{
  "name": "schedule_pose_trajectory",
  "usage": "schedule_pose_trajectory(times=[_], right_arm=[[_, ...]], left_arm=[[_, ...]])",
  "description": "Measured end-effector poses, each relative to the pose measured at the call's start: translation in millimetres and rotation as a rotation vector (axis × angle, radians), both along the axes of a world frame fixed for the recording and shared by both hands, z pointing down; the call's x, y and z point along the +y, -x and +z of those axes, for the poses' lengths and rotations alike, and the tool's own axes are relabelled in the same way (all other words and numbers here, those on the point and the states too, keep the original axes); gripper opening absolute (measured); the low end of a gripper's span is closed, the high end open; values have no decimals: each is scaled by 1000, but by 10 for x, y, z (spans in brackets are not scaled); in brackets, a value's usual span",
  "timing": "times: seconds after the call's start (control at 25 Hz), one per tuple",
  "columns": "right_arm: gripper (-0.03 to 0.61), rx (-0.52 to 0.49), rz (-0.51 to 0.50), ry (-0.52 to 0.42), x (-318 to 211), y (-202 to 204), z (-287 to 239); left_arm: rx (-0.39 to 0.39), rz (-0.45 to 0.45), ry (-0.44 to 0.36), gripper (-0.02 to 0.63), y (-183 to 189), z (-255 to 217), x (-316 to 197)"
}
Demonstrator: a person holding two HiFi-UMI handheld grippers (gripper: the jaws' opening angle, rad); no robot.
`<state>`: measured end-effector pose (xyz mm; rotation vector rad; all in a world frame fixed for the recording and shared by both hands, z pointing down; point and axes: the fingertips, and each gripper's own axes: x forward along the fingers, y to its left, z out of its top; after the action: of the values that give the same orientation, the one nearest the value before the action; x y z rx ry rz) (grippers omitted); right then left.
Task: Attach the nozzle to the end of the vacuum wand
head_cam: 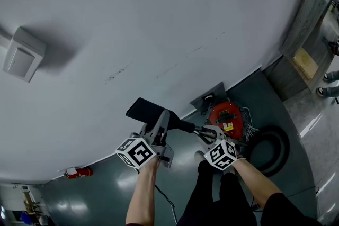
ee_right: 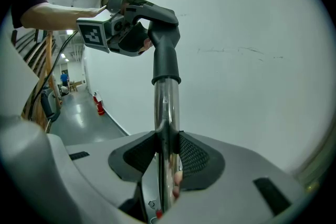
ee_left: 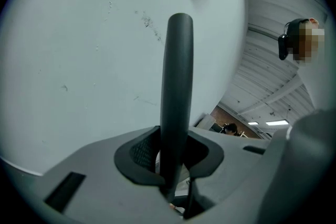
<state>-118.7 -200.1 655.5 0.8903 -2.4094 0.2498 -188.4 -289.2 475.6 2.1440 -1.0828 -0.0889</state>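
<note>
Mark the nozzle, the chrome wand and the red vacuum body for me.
nozzle (ee_right: 166,57): right gripper view, on its dark neck above the collar.
chrome wand (ee_right: 165,113): right gripper view, on the shiny tube below the collar.
red vacuum body (head_cam: 222,114): head view, on the top of the red shell.

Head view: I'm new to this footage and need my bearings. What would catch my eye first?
The black nozzle, clamped in the left gripper, meets the chrome wand that the right gripper grips, mid-frame against a big white wall. Just right of them a red vacuum cleaner sits on the floor at the wall's foot.
</note>
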Motion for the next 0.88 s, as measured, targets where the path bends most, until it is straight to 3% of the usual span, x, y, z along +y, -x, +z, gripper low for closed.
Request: schedule_pose_trajectory(times=[0.08,0.28,0.44,0.56,0.72,0.88], right_arm=[[144,-5,4,8,-8,0,0],[144,-5,10,20,-29,-1,8],[144,-8,4,18,9,6,-1],[144,-26,1,33,24,22,9],[146,-38,11,48,41,51,25],[144,-11,10,30,16,44,22]], left_arm=[[-21,-15,-9,86,-6,-10,4],[-157,-15,-106,87,-157,-124,143],[-48,-27,-41,86,-36,-5,37],[-3,-59,-39,87,7,13,51],[-70,-96,-84,86,6,-30,175],[-142,-54,-110,86,-108,-48,159]])
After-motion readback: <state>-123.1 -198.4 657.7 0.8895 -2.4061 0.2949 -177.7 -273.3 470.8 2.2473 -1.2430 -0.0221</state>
